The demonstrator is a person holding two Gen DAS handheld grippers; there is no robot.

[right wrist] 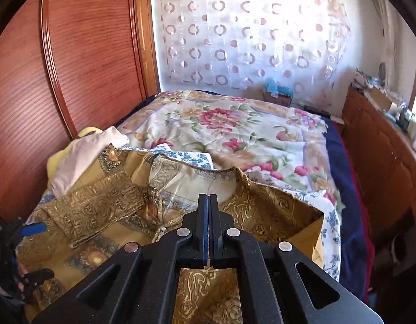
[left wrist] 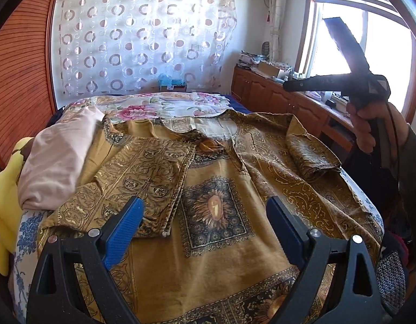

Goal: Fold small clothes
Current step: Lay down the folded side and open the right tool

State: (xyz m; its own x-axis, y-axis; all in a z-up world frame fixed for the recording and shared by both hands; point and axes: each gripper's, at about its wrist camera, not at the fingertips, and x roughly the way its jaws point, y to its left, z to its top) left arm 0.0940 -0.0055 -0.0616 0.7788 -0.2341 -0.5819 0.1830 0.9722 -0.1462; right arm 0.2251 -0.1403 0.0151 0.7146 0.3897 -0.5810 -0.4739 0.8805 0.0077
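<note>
Left gripper [left wrist: 205, 216]: released, blue pads spread wide with nothing between them, hovering over the near half of the shirt.
Right gripper [right wrist: 208, 197]: clenched, pads pressed together. The left wrist view shows it raised in a hand [left wrist: 364, 127], off to the right, with no cloth hanging from it, so I judge it empty.
Shirt [left wrist: 216, 248]: the gold patterned one lies flat on the bed, directly under and ahead of the left gripper, hem nearest and collar farthest.
Left sleeve [left wrist: 143, 167]: already folded in across the chest, its cuff just beyond the left pad.
Risk, left side: if the open pad comes down there, it could snag the cuff and drag the sleeve back out.
Right sleeve [left wrist: 310, 156]: bunched in a loose, humped roll ahead and to the right, not lying flat.
Risk, right side: a fold made over that lump would come out crooked, and the roll looks likely to spring open.
Risk, grip: the cloth looks thin and slick. A pinch may catch only the top layer, or take the bedspread [left wrist: 159, 105] beyond the collar along with it.
Pink garment [left wrist: 57, 156]: heaped to the far left, touching the shirt's shoulder. A lifted shoulder could pull it along.
Bed edge: the right hem sits close to it, so a tug that way may slide the shirt off.
</note>
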